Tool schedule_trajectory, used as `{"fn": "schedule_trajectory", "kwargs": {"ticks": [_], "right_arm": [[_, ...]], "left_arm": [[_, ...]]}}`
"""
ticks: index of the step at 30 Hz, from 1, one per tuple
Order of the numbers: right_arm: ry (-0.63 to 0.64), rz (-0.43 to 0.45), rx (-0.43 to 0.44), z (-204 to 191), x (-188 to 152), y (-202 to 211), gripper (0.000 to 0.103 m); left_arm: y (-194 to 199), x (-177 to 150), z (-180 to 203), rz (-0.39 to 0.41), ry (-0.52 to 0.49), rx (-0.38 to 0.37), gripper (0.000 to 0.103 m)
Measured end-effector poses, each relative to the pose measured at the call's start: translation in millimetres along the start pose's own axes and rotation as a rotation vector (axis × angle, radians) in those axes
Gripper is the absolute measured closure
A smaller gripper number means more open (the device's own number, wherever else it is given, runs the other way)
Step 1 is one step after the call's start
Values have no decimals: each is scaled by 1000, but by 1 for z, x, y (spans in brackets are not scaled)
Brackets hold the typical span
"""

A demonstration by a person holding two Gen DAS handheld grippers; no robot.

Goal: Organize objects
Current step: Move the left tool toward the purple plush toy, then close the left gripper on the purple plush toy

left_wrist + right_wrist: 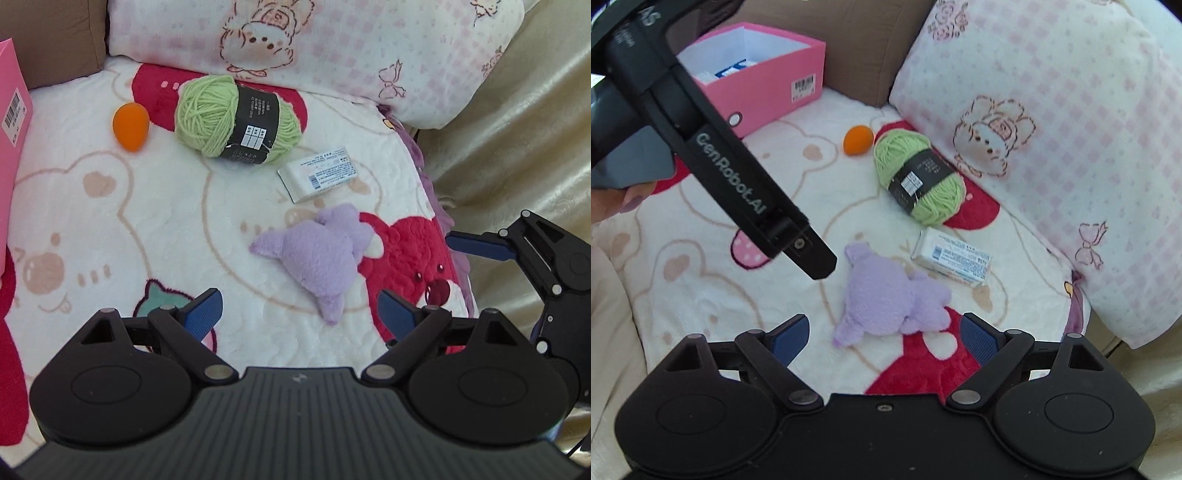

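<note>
On the cartoon blanket (110, 229), four loose items: purple plush toy (886, 299), nearest; white packet (951, 258) at 1 o'clock of it; green yarn skein (919, 175) at 12; orange egg-shaped sponge (857, 139) beyond. Pink box (757, 77) at 11 o'clock, contents unclear. Left gripper (299, 314) and right gripper (882, 336): spread wide, empty. Sorting apparently barely begun.

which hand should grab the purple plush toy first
Probably the left. The left tool hangs open with the purple plush toy just ahead between its fingers, and the pink box lies on its side. The right tool is open and close too, but the box sits beyond the left arm.
</note>
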State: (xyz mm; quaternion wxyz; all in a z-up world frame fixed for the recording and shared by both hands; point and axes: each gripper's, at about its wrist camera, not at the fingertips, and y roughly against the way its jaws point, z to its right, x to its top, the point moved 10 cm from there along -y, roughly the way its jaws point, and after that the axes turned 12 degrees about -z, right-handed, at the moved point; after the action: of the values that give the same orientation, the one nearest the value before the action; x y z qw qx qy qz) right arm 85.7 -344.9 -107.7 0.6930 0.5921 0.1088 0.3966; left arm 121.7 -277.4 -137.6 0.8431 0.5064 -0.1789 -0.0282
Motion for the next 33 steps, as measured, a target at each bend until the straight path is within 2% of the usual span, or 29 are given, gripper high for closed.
{"fn": "schedule_trajectory", "kwargs": {"ticks": [3, 5, 7, 8, 10, 15, 19, 22, 25, 27, 29, 33], "right_arm": [[13, -8, 15, 1, 3, -13, 12], [40, -29, -13, 0, 4, -25, 12], [59, -76, -51, -3, 0, -42, 12], [69, -96, -44, -6, -2, -49, 12], [85, -111, -26, -12, -4, -61, 13], [60, -74, -41, -10, 4, -70, 13], [12, -15, -30, -1, 15, -66, 12], [-25, -28, 14, 6, 18, -71, 12], [1, -35, 0, 13, 18, -81, 12], [8, -45, 26, 15, 17, -89, 8], [31, -74, 58, 12, 16, -97, 8], [101, -96, 56, 6, 15, -106, 7]], "left_arm": [[-7, 3, -2, 6, 14, -17, 13], [-12, 4, -3, 6, 20, -25, 14], [-15, 3, -3, 17, 27, -27, 19], [-16, 2, -3, 22, 33, -34, 22], [-18, 2, -3, 32, 36, -53, 23], [-30, 7, -6, 33, 64, -98, 33], [-44, 8, -8, 21, 96, -126, 34], [-54, 9, -14, 27, 126, -122, 37], [-63, 9, -19, 21, 149, -132, 48], [-69, 8, -19, 6, 149, -150, 62], [-72, 7, -17, 10, 141, -155, 66], [-76, 7, -13, 28, 132, -149, 66]]}}
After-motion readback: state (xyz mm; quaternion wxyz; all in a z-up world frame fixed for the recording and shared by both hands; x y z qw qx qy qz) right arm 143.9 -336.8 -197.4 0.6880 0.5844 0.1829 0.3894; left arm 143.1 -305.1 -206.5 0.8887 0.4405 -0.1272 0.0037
